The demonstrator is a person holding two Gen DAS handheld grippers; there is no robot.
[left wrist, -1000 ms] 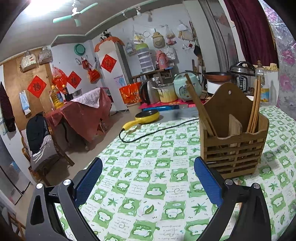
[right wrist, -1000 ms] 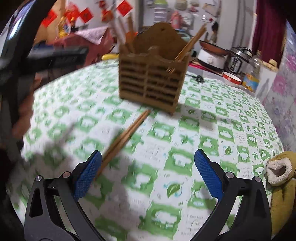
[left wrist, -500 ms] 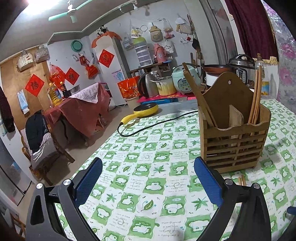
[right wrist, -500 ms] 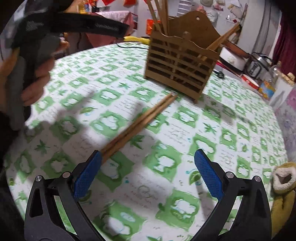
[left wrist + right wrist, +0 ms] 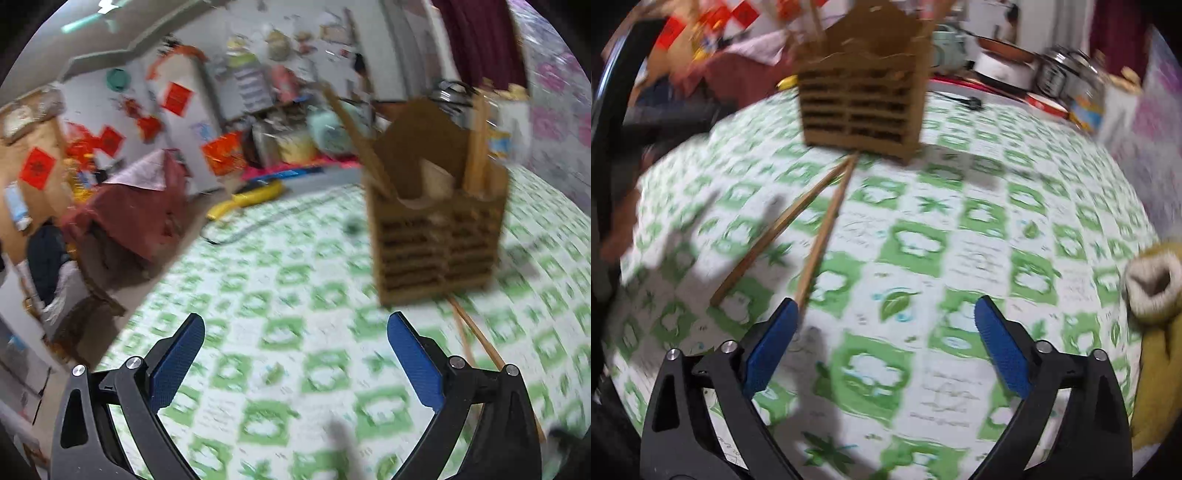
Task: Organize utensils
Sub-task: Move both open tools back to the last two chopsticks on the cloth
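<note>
Chopsticks [image 5: 798, 225], two slim brown sticks, lie splayed beside the right hand-held gripper [image 5: 882, 332], its jaws released.

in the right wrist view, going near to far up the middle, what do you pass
right gripper → chopsticks on the tablecloth → wooden holder → cookers at the back

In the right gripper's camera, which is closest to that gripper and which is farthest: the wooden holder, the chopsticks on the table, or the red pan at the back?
1. The chopsticks, lying on the tablecloth, one end reaching the right gripper at its left-hand finger.
2. The wooden holder, standing farther up the table at the chopsticks' far tips.
3. The red pan, beyond the table's far edge, upper right.
</note>
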